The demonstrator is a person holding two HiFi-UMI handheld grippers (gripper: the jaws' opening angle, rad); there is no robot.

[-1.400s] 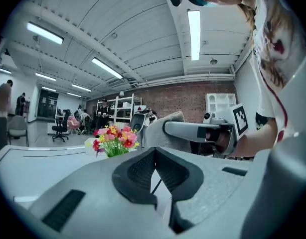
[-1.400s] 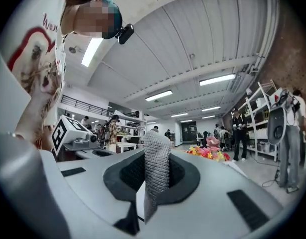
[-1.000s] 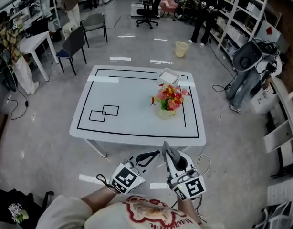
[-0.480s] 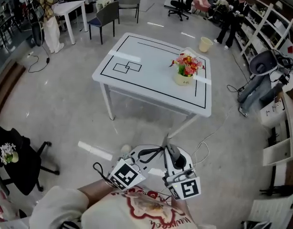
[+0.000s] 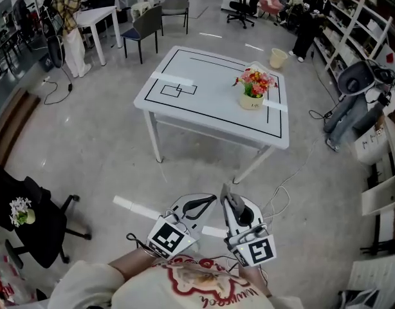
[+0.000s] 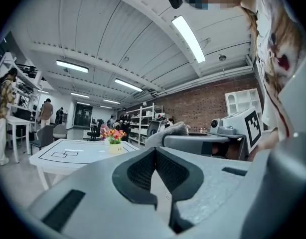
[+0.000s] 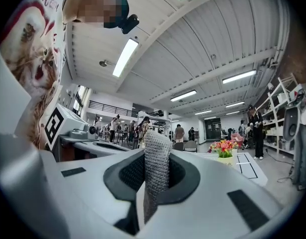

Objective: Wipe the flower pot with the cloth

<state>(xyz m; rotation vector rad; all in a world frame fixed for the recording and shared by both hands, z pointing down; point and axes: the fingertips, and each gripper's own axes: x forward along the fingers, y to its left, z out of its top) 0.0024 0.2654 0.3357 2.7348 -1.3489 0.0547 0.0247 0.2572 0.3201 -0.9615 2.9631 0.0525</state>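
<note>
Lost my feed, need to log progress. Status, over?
Left gripper shut, empty. Right gripper shut on cloth. Pot on table, far ahead, not yet wiped. No obstacle seen on the way.

**Positions as found**

The white rectangular table with black tape outlines (image 5: 184, 105) stands well ahead of the person. The cream flower pot of mixed flowers (image 5: 252, 102) sits on it, toward the right end. The left gripper (image 5: 210, 201) and right gripper (image 5: 224, 198) hang side by side near the person's chest, well apart from the table. The grey knitted cloth (image 7: 155, 168) sits between the right jaws. The beige bucket (image 5: 278, 58) stands on the floor behind the table.
</note>
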